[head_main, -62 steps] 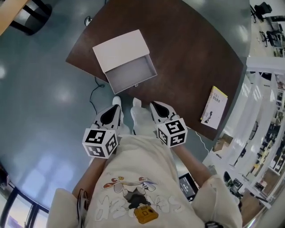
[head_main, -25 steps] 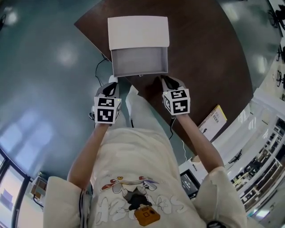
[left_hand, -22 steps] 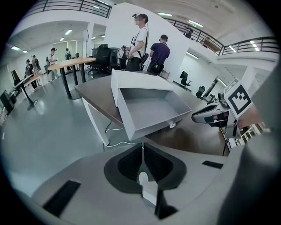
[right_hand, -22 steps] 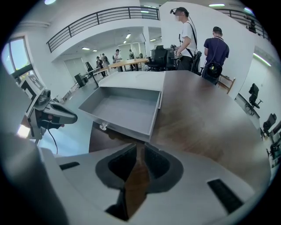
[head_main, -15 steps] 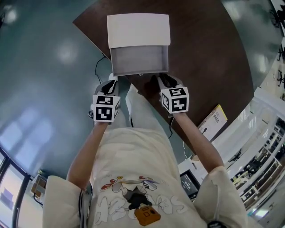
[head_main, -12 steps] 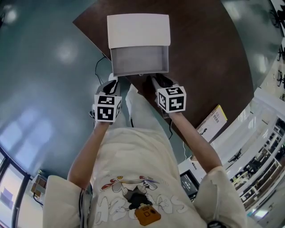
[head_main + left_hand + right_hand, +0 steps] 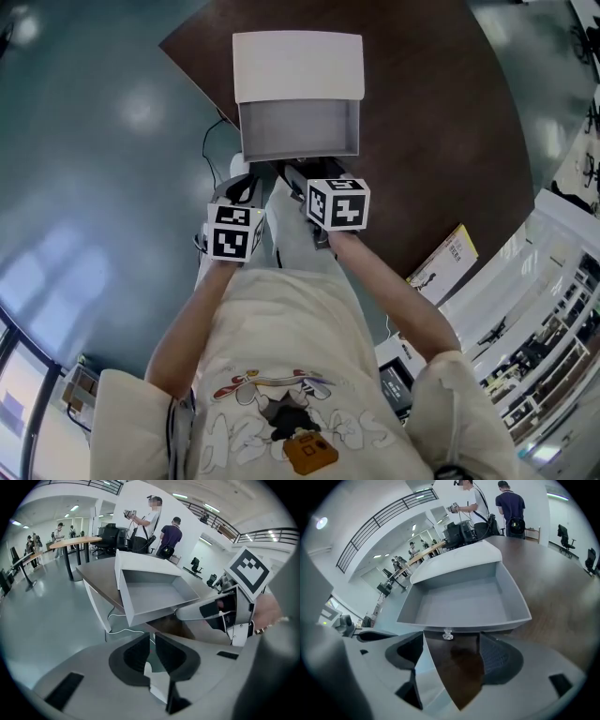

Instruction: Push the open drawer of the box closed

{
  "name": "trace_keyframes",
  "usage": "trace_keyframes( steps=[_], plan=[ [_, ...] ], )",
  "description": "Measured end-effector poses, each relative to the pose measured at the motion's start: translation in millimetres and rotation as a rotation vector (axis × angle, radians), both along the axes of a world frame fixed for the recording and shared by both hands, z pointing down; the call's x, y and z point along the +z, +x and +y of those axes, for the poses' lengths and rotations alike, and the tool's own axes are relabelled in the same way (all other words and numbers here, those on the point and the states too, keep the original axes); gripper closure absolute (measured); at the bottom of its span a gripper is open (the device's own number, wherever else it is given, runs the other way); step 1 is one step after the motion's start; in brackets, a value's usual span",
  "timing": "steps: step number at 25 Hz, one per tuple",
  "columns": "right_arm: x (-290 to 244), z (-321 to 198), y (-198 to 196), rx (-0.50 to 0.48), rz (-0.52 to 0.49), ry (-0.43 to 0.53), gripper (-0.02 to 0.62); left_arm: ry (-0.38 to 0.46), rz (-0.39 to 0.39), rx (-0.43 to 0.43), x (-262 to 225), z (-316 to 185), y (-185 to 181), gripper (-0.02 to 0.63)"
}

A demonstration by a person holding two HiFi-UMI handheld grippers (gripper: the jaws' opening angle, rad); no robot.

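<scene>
box (image 7: 298, 64) on table (image 7: 441, 122), drawer (image 7: 300, 129) open toward 6 o'clock | right gripper (image 7: 289, 175) jaws just opened wide, empty, knob (image 7: 447, 633) just ahead at 12 o'clock | left gripper (image 7: 242, 190) closed, empty, at drawer's 7 o'clock

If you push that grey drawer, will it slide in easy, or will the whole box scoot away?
The drawer looks empty and thin-walled, so probably light and easy to slide. The box rests on a smooth table, so it might scoot back. Pushing beside the knob may skew it.
</scene>
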State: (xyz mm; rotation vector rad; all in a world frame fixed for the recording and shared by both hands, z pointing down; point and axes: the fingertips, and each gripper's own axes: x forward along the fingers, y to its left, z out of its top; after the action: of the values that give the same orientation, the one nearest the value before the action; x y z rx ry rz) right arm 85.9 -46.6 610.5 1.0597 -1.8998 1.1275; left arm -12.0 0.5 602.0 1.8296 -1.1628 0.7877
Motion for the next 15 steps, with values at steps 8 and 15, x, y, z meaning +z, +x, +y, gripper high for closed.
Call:
trace_keyframes(
  steps=[8,15],
  plan=[
    [1,-4,-1,0.015,0.029,0.019,0.221,-0.003,0.007,-0.008,1,1,-6,0.565],
    [-4,-12,0,0.018,0.029,0.042,0.221,-0.008,0.007,-0.011,1,-1,-11,0.565]
  ],
)
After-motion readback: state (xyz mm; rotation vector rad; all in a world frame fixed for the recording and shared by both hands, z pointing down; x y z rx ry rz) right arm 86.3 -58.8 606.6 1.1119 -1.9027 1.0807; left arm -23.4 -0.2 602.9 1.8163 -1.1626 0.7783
